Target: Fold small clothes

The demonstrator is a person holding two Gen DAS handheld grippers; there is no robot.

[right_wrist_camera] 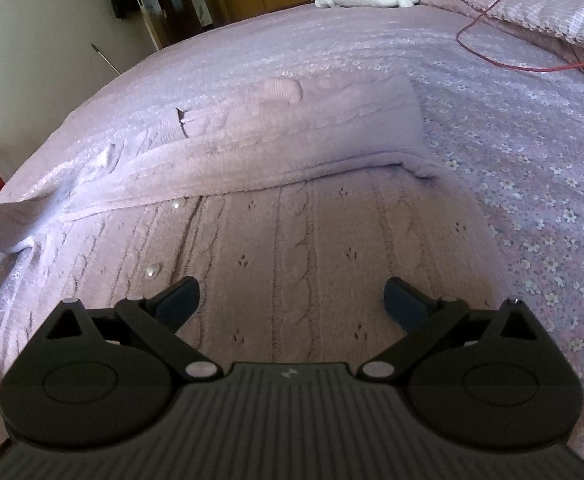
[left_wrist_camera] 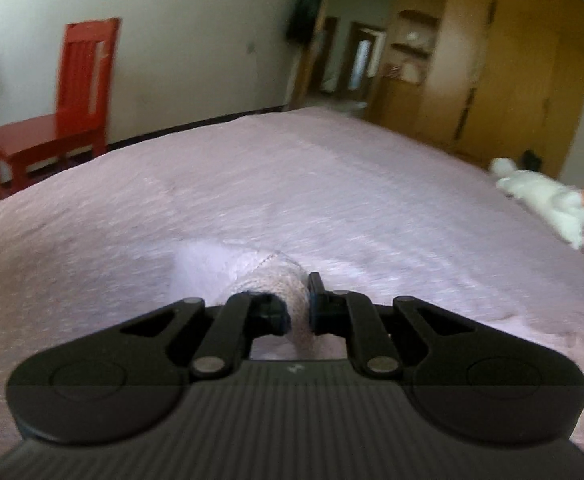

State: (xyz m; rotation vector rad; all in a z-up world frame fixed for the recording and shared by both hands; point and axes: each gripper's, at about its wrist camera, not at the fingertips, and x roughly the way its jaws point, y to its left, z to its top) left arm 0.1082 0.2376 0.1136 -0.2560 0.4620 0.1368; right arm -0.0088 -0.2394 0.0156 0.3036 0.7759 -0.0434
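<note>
One sleeve already lies folded across the pink knit cardigan (right_wrist_camera: 292, 220) on the bed (right_wrist_camera: 532, 140); left gripper (left_wrist_camera: 296, 304) fingers clamp a bunched cuff, right gripper (right_wrist_camera: 292, 300) fingers hover apart. Further folds remain.

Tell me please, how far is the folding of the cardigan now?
Partly done: one part of the cardigan is already folded across its body. In hand: the left claw is shut on a knit edge, while the right claw hovers open over the body. Left: the remaining folds.

No legible text, labels or numbers anywhere.
</note>
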